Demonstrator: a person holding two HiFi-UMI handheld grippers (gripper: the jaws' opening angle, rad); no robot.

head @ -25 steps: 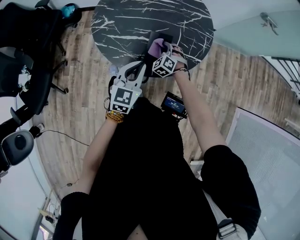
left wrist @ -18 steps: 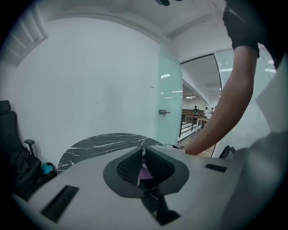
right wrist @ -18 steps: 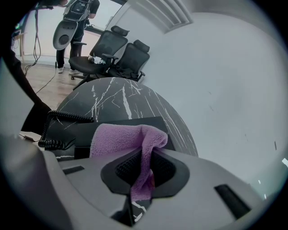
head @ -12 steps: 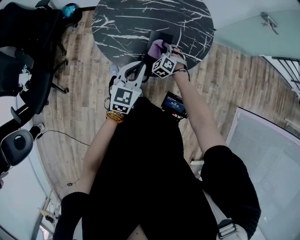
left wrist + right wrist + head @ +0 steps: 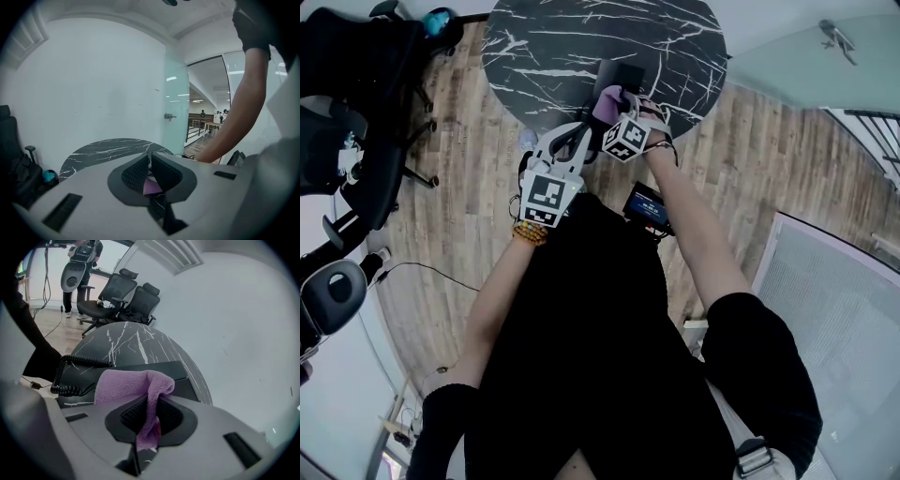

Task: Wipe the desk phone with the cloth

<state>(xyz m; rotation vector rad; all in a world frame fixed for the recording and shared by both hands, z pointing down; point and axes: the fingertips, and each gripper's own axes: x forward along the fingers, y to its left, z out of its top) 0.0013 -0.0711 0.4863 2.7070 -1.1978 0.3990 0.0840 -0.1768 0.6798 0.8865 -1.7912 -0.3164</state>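
The black desk phone sits near the front edge of the round black marble table. My right gripper is shut on a purple cloth, which drapes over the phone's near side. In the right gripper view the cloth folds down between the pads and lies on the phone, beside its coiled cord. My left gripper hovers shut and empty to the left of the phone, just off the table's edge. The cloth shows through under its jaws.
Black office chairs stand on the wood floor left of the table. A small device with a lit screen hangs at the person's waist. More chairs and a standing person are beyond the table.
The right gripper has slid the cloth a little leftward and nearer across the phone. The left gripper has stayed in place.
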